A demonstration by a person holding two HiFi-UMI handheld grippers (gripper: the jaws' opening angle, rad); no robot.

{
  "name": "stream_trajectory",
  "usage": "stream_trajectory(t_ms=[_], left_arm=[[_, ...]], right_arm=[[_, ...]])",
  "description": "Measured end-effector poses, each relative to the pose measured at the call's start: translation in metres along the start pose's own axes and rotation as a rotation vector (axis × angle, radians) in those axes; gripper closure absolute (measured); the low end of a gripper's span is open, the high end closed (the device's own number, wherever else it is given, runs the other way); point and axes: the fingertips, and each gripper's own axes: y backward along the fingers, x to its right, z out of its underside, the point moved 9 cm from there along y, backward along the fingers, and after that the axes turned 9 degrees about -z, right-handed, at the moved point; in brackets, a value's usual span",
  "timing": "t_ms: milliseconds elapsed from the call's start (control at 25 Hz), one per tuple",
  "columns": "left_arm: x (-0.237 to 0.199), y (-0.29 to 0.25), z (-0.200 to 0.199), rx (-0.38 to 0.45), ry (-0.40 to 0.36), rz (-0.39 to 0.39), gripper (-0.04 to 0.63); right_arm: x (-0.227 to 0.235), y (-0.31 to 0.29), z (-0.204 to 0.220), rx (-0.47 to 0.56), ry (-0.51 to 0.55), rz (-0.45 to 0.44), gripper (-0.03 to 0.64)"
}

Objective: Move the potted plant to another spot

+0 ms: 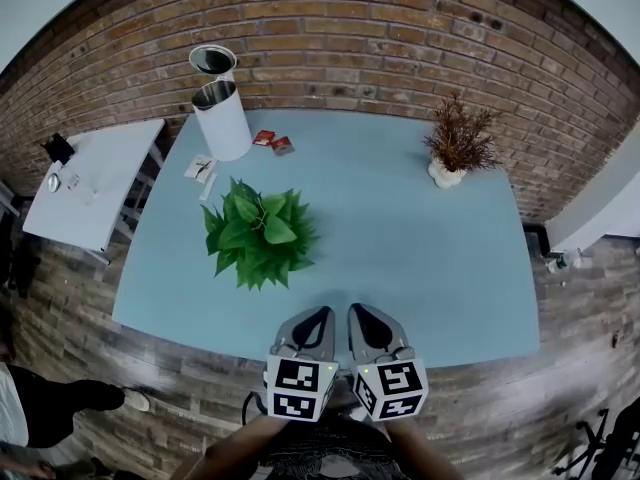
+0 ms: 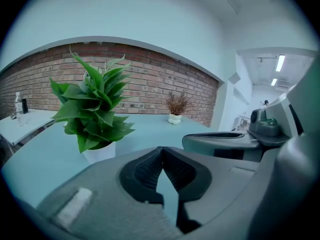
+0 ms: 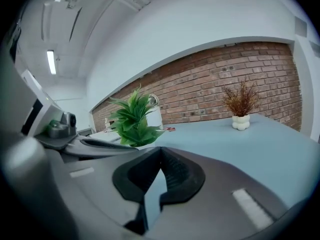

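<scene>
Both grippers sit nearest you at the counter's [image 1: 420,278] near edge: left gripper [image 1: 318,316] and right gripper [image 1: 360,314] side by side. On each, the fingers [image 2: 147,166] meet tip to tip with nothing between them.

1. Locate the potted plant [image 1: 258,233]. It stands upright in its white pot [image 2: 100,151], left of centre on the counter and well apart from both grippers.
2. This layout fits either an approach to the pot or a retreat from a pot already set down. The views do not decide which.
3. In either case, steer both grippers clear of the leaves.
4. Any grip belongs on the pot wall, never on the foliage.
5. Avoid the white canister [image 1: 222,118], the dried plant [image 1: 458,143] and the red packets [image 1: 272,142] at the far edge.
</scene>
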Motion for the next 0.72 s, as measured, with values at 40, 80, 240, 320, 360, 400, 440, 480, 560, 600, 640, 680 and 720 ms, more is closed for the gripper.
stream_trajectory(t_ms=[40, 80, 240, 320, 360, 400, 440, 480, 560, 600, 640, 680, 720], left_arm=[[0.004, 0.0, -0.002, 0.005, -0.004, 0.002, 0.593], [0.008, 0.001, -0.003, 0.01, -0.008, 0.004, 0.592], [0.022, 0.004, -0.007, 0.027, -0.013, 0.001, 0.592], [0.029, 0.005, -0.007, 0.031, -0.017, -0.002, 0.592], [0.032, 0.005, -0.008, 0.032, -0.019, -0.003, 0.592], [0.035, 0.006, -0.008, 0.034, -0.02, -0.005, 0.592], [0.038, 0.006, -0.008, 0.035, -0.02, -0.006, 0.592], [0.041, 0.006, -0.009, 0.038, -0.02, -0.006, 0.592], [0.047, 0.007, -0.009, 0.042, -0.019, -0.006, 0.592], [0.05, 0.007, -0.01, 0.043, -0.019, -0.005, 0.592], [0.052, 0.006, -0.01, 0.045, -0.019, -0.004, 0.592], [0.055, 0.006, -0.01, 0.046, -0.019, -0.004, 0.592], [0.057, 0.006, -0.01, 0.047, -0.018, -0.004, 0.592]], right_arm=[[0.002, 0.003, -0.002, 0.001, 0.003, -0.003, 0.611], [0.003, 0.006, -0.004, 0.001, 0.007, -0.005, 0.611], [0.011, 0.018, -0.007, -0.004, 0.01, -0.007, 0.611], [0.015, 0.023, -0.007, -0.003, 0.006, -0.007, 0.611], [0.016, 0.026, -0.007, -0.003, 0.006, -0.007, 0.611], [0.018, 0.028, -0.007, -0.003, 0.007, -0.008, 0.611], [0.019, 0.03, -0.007, -0.004, 0.009, -0.01, 0.611], [0.021, 0.032, -0.007, -0.005, 0.011, -0.012, 0.611], [0.023, 0.036, -0.007, -0.007, 0.014, -0.015, 0.611], [0.024, 0.038, -0.008, -0.007, 0.016, -0.015, 0.611], [0.026, 0.04, -0.008, -0.007, 0.017, -0.015, 0.611], [0.027, 0.042, -0.008, -0.007, 0.018, -0.014, 0.611], [0.029, 0.044, -0.008, -0.007, 0.019, -0.013, 0.611]])
